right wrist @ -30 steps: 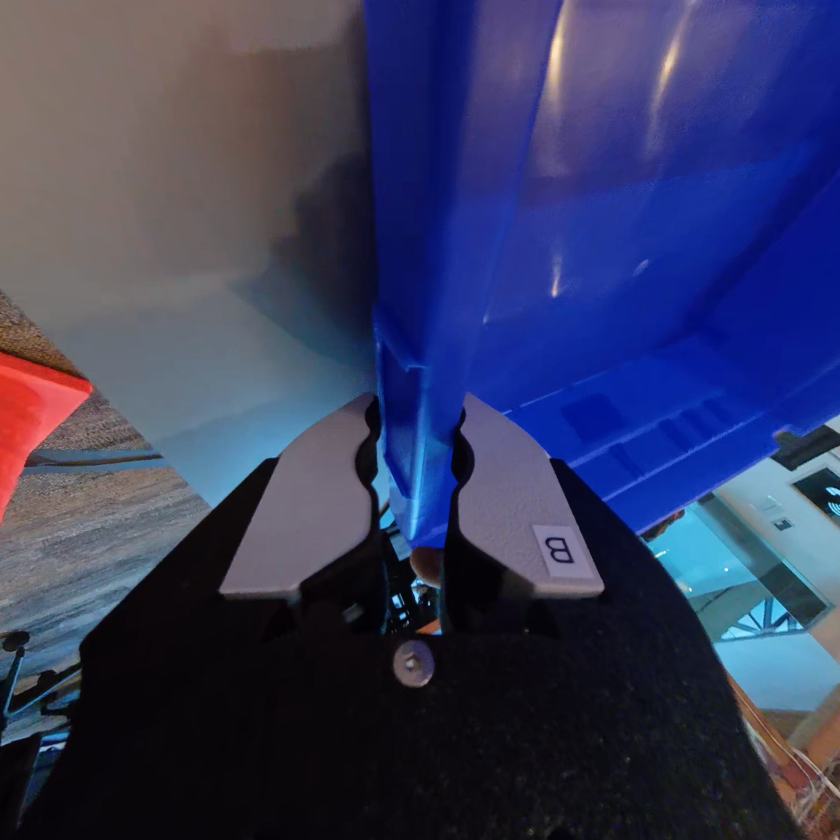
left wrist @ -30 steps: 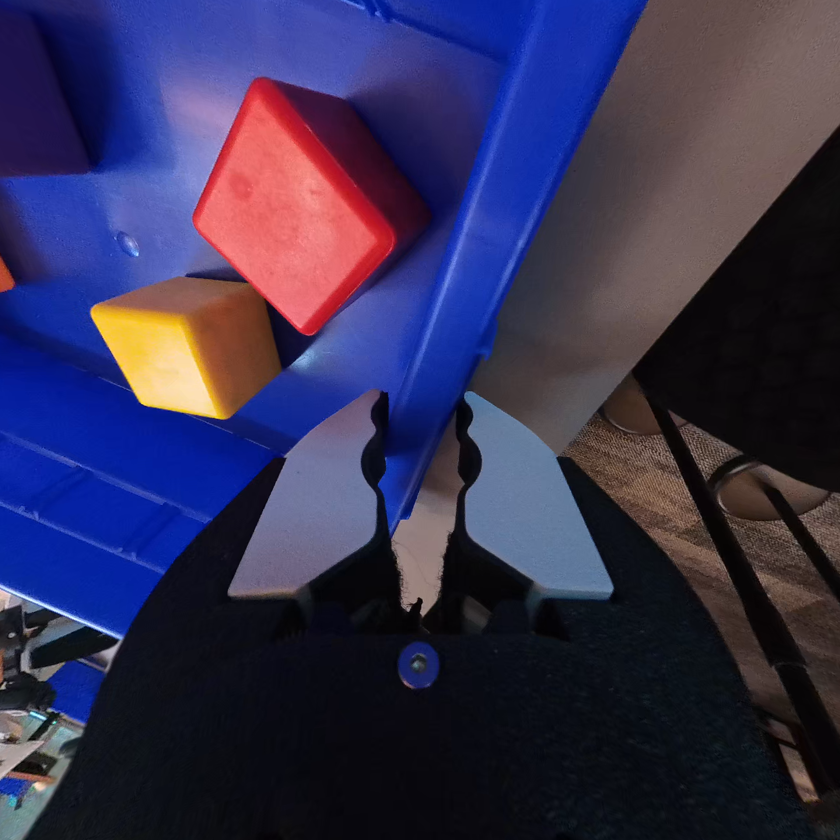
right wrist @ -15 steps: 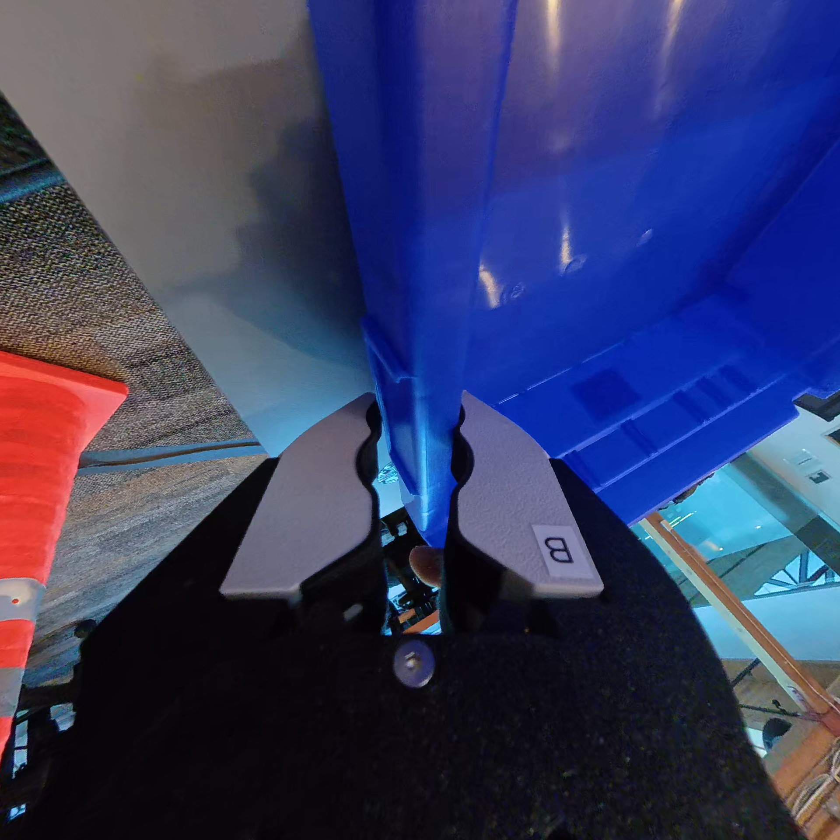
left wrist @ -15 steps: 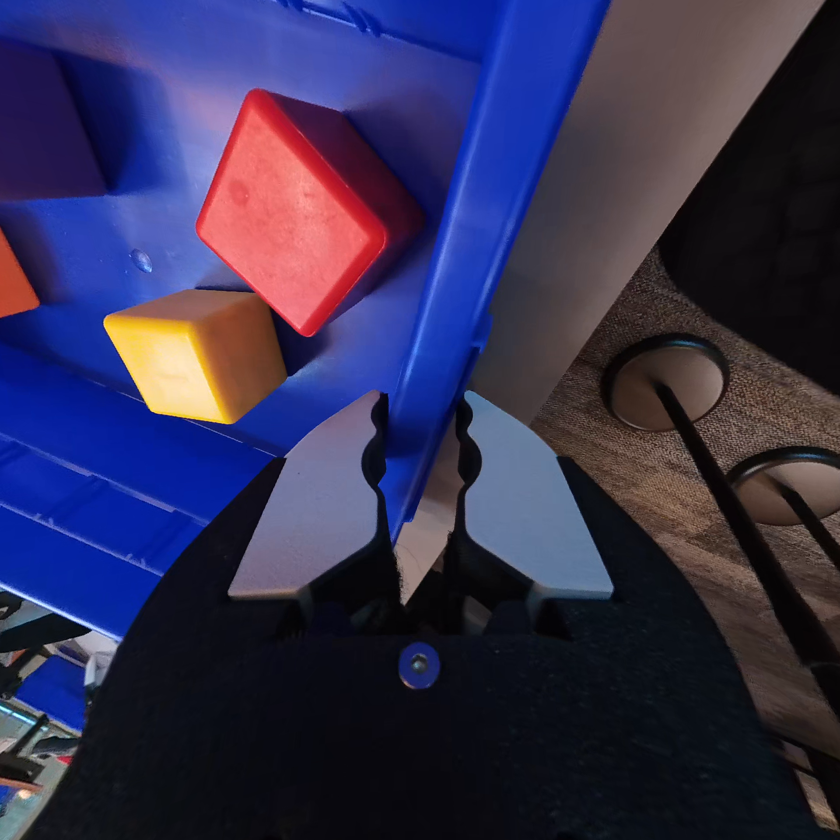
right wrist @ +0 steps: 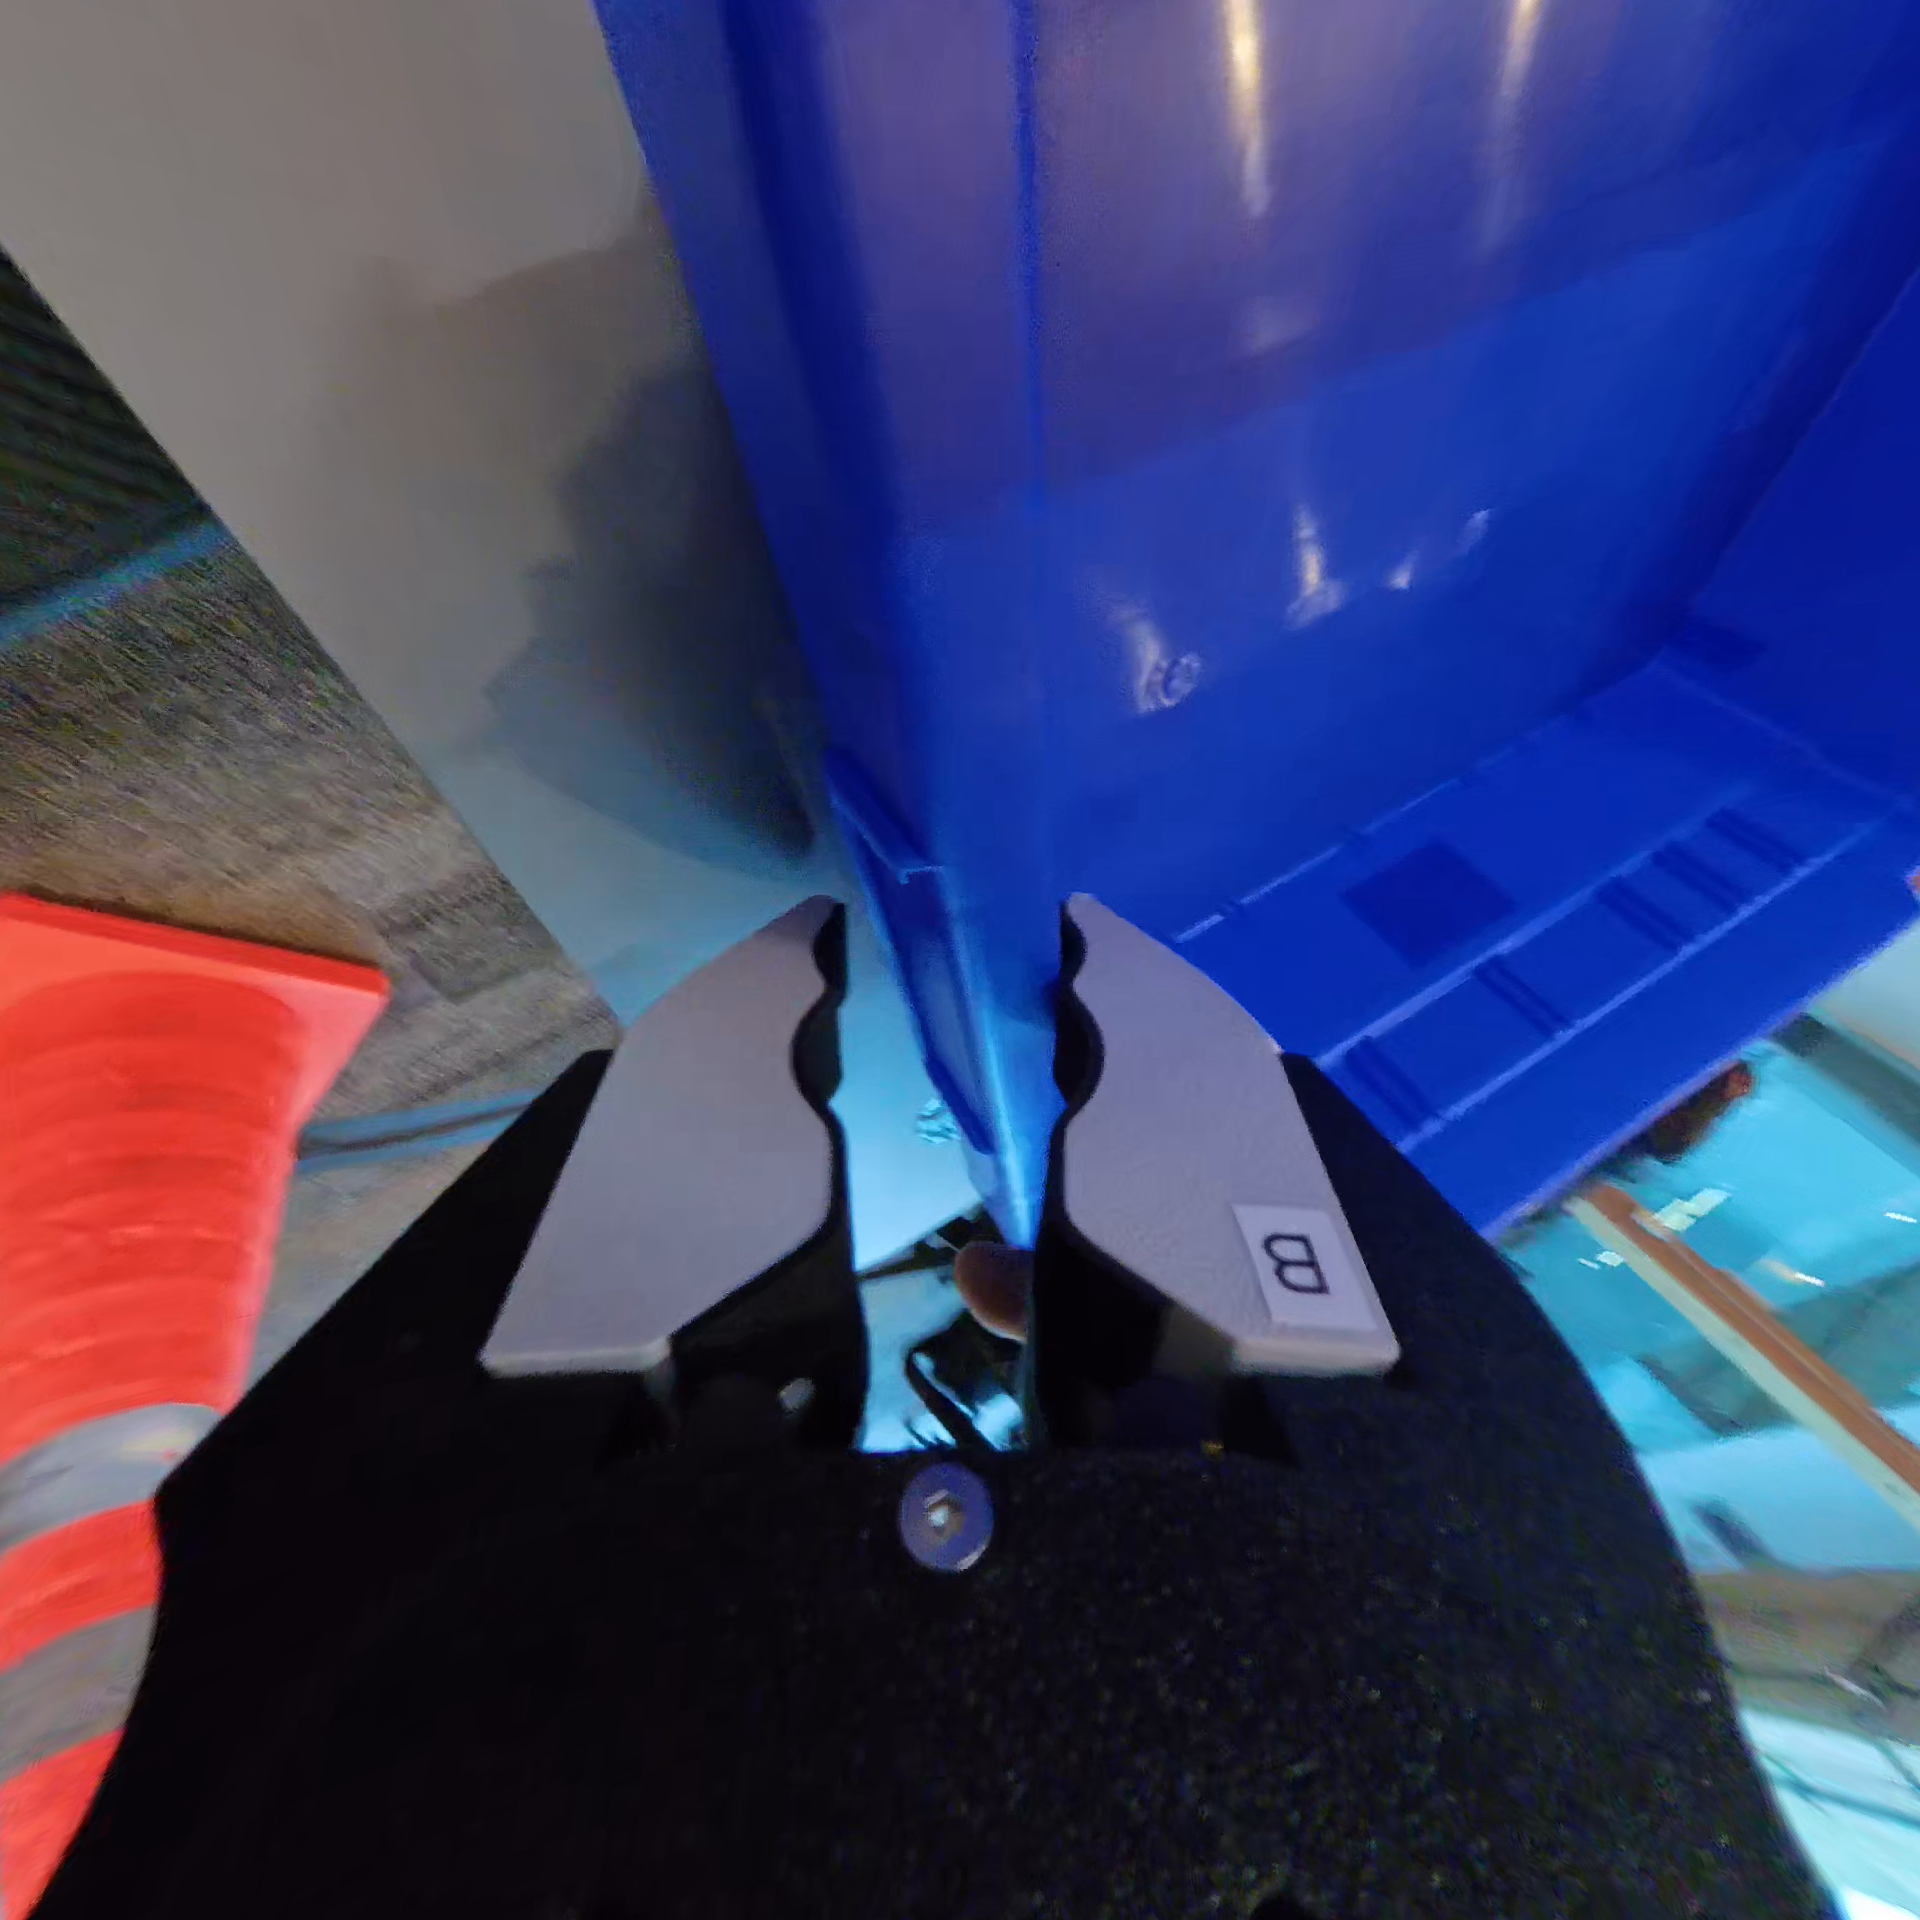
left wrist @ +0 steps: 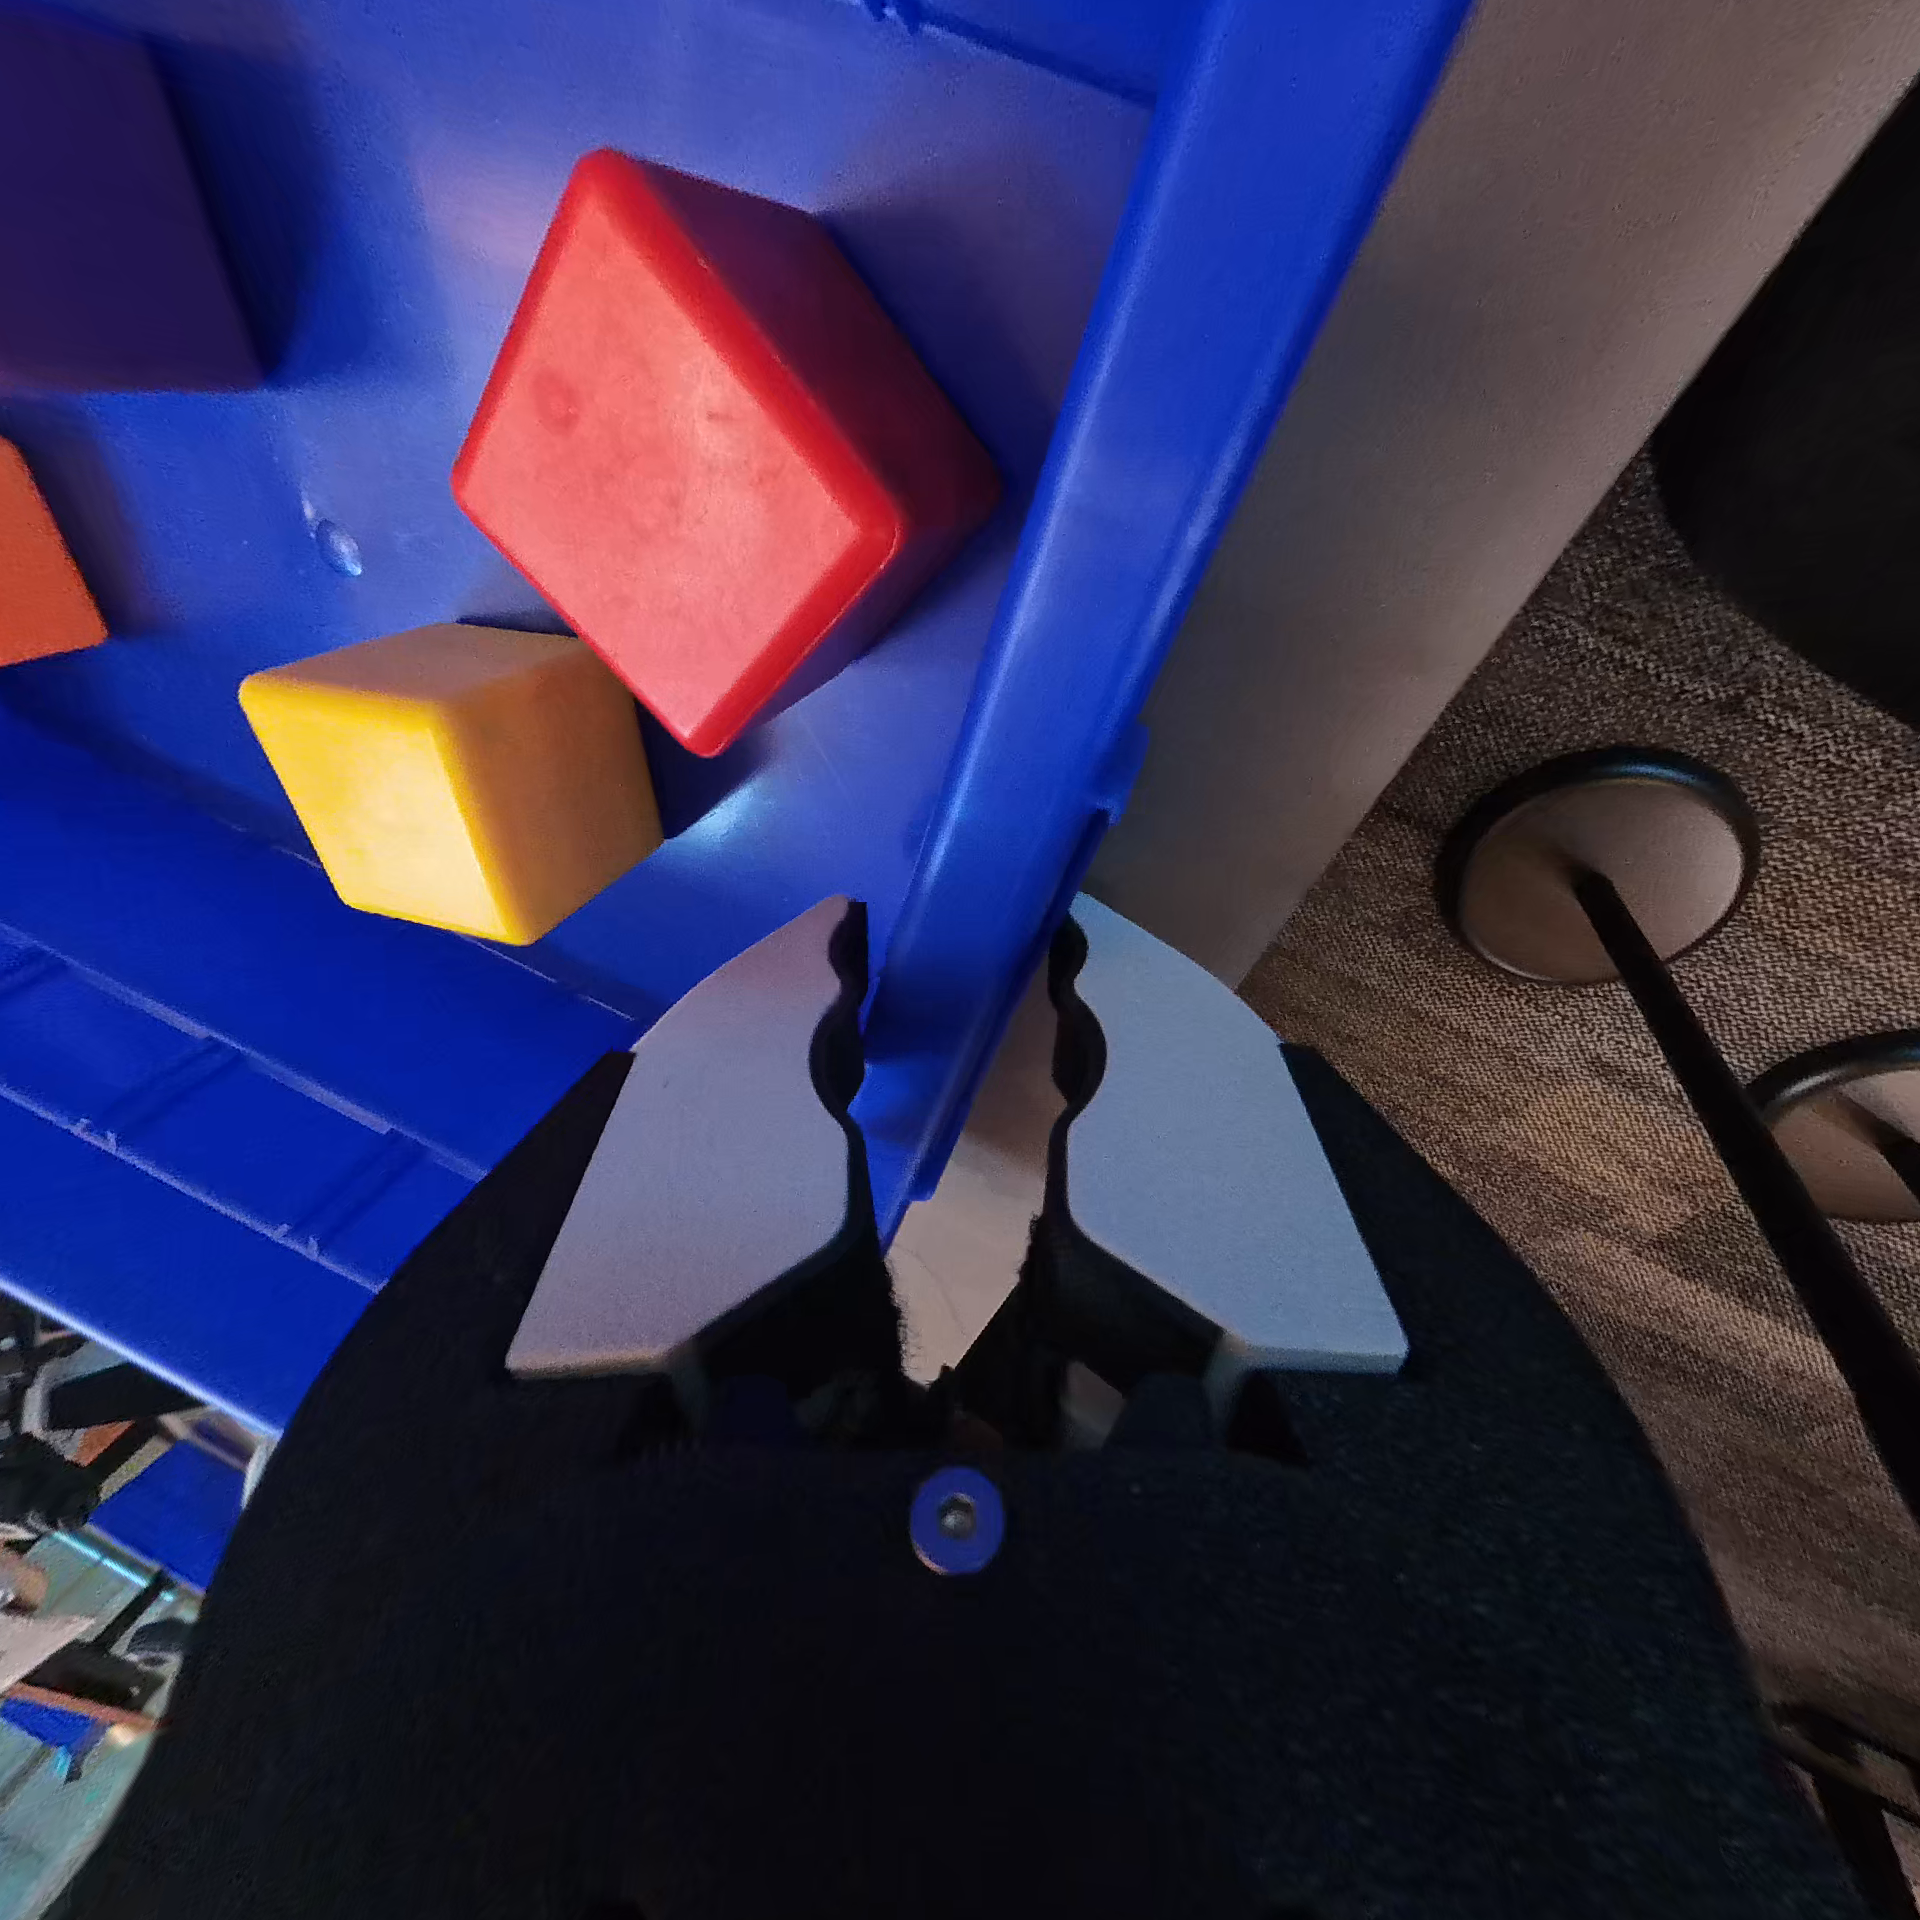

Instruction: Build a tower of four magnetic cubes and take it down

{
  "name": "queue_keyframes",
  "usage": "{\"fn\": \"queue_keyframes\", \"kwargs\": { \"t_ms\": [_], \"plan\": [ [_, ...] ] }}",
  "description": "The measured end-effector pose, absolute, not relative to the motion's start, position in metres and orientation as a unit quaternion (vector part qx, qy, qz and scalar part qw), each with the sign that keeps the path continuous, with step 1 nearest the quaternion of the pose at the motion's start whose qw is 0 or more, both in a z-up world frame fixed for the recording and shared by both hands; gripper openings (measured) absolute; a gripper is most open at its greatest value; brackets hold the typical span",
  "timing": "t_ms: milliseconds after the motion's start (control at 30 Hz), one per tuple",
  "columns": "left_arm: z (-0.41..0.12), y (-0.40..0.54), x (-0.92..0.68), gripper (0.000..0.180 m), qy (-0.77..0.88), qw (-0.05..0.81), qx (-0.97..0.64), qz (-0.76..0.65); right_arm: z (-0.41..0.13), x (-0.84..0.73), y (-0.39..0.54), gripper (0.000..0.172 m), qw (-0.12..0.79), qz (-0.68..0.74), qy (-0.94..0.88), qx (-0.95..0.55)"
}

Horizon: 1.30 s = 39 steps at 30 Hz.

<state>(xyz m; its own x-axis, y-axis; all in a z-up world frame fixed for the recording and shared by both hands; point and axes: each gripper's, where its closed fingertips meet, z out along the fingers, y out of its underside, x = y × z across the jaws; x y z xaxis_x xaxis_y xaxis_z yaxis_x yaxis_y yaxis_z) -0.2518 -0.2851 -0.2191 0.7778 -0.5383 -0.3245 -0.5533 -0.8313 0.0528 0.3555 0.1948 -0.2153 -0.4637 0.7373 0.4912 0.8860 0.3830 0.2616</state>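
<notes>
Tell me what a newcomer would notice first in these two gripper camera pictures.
The big blue bin fills both views, its rim running between each gripper's fingers. In the left wrist view a red cube and a yellow cube lie close together inside it, near the left gripper. Left of the right gripper, an orange traffic cone stands out.

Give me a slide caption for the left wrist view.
Left gripper jaws straddle the blue bin's rim; red cube and yellow cube inside.

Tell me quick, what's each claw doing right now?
Left gripper: closed on the blue bin's rim.
Right gripper: open, a gap beside the bin wall.
</notes>
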Motion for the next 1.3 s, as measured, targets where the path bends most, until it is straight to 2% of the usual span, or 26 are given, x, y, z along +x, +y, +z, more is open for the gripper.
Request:
{"fn": "queue_keyframes", "kwargs": {
  "t_ms": [67,200,467,567,800,900,967,1000,1033,1100,1133,1167,1200,1233,1267,1300],
  "plan": [
    [-0.220,-0.283,-0.250,0.040,0.282,0.047,-0.944,0.163,-0.217,0.353,0.189,0.054,0.161,-0.210,-0.809,-0.525],
    [-0.201,-0.272,-0.235,0.052,0.273,0.169,-0.935,0.148,-0.204,0.345,0.176,0.086,0.223,-0.112,-0.775,-0.581],
    [-0.136,-0.241,-0.194,0.146,0.144,0.471,-0.866,0.091,-0.140,0.307,0.143,0.129,0.398,0.142,-0.642,-0.640],
    [-0.114,-0.231,-0.190,0.146,0.095,0.545,-0.826,0.111,-0.110,0.291,0.146,0.148,0.472,0.215,-0.575,-0.633],
    [-0.051,-0.215,-0.174,0.147,0.021,0.729,-0.677,0.094,-0.049,0.279,0.165,0.148,0.595,0.325,-0.434,-0.594],
    [-0.029,-0.214,-0.179,0.148,0.006,0.758,-0.644,0.104,-0.015,0.290,0.170,0.147,0.682,0.348,-0.363,-0.532],
    [-0.026,-0.212,-0.192,0.146,-0.012,0.745,-0.653,0.136,-0.007,0.297,0.172,0.146,0.706,0.343,-0.341,-0.517],
    [-0.023,-0.212,-0.200,0.144,-0.025,0.741,-0.653,0.155,-0.007,0.300,0.173,0.139,0.709,0.336,-0.340,-0.518],
    [-0.020,-0.213,-0.207,0.133,-0.036,0.739,-0.650,0.173,-0.010,0.302,0.175,0.128,0.711,0.323,-0.339,-0.525],
    [-0.013,-0.215,-0.214,0.100,-0.046,0.746,-0.636,0.192,-0.019,0.304,0.177,0.085,0.704,0.295,-0.355,-0.540],
    [-0.010,-0.214,-0.211,0.074,-0.035,0.752,-0.631,0.187,-0.023,0.302,0.174,0.066,0.699,0.291,-0.373,-0.537],
    [-0.011,-0.212,-0.205,0.049,-0.016,0.753,-0.634,0.172,-0.024,0.301,0.170,0.056,0.699,0.289,-0.385,-0.528],
    [-0.012,-0.210,-0.199,0.030,-0.004,0.751,-0.642,0.154,-0.022,0.300,0.169,0.056,0.706,0.287,-0.387,-0.520],
    [-0.014,-0.209,-0.200,0.020,-0.011,0.748,-0.647,0.148,-0.018,0.302,0.170,0.072,0.718,0.280,-0.375,-0.515],
    [-0.014,-0.210,-0.205,0.018,-0.030,0.746,-0.646,0.158,-0.015,0.304,0.172,0.100,0.727,0.277,-0.359,-0.515],
    [-0.014,-0.211,-0.208,0.021,-0.038,0.745,-0.643,0.172,-0.013,0.303,0.172,0.118,0.727,0.283,-0.352,-0.517]
  ]
}}
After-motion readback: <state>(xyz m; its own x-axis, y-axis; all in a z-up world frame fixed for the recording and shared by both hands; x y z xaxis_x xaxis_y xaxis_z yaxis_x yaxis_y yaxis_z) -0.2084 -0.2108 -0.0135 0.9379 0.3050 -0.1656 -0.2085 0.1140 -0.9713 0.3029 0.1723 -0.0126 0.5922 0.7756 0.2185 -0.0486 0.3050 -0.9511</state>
